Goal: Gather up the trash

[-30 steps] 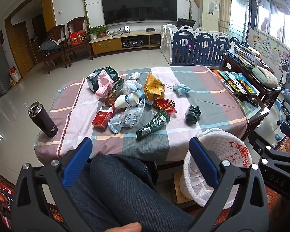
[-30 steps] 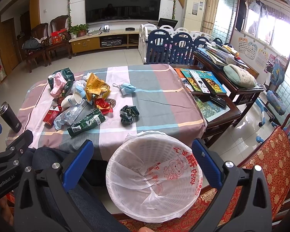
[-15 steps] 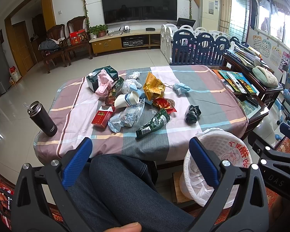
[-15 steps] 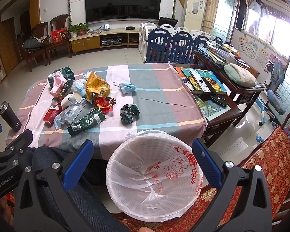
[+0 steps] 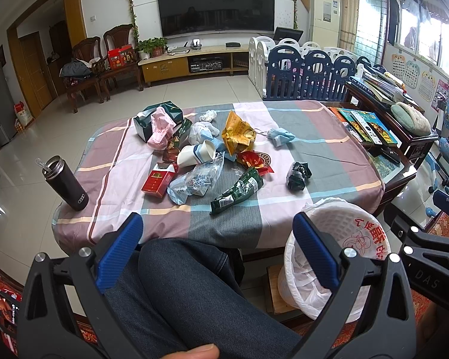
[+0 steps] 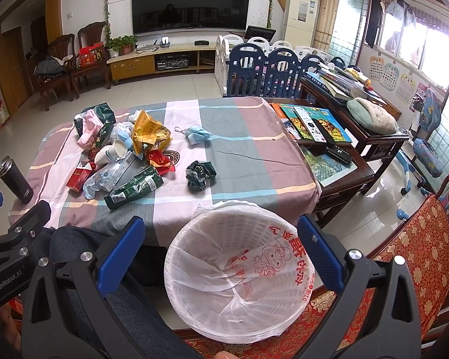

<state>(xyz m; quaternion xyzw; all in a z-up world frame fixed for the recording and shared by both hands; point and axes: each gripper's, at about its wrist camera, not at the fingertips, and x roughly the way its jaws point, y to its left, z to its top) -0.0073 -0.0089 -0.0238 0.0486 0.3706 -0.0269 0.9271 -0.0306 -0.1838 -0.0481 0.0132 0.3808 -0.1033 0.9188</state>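
Closest in, both grippers are held low over the person's lap — the left gripper (image 5: 215, 224) hangs above a denim-covered leg (image 5: 188, 293), fingers spread wide with nothing between them, and the right gripper (image 6: 221, 230) is just as wide apart, sitting right over the white basket (image 6: 194, 293). That basket is lined with a white plastic bag printed in red and stands on the floor at the near right edge of the table (image 5: 224, 224), which has a checked cloth on it.

On the table, the trash is bunched up left of centre: a green wrapper (image 5: 238, 191) nearest, a clear crumpled bag (image 5: 194, 179) and a red cigarette pack (image 5: 159, 179) just left of it, then a tipped-over paper cup (image 5: 196, 152), a yellow snack bag (image 5: 238, 133) and a pink bag (image 5: 160, 128) further back. A dark crumpled wrapper (image 5: 297, 175) lies on its own to the right, and a blue face mask (image 5: 281, 136) beyond it. A dark tumbler (image 5: 66, 184) stands at the near left corner — apart from the pile.

Far back there's a big TV (image 5: 215, 1) on the wall.
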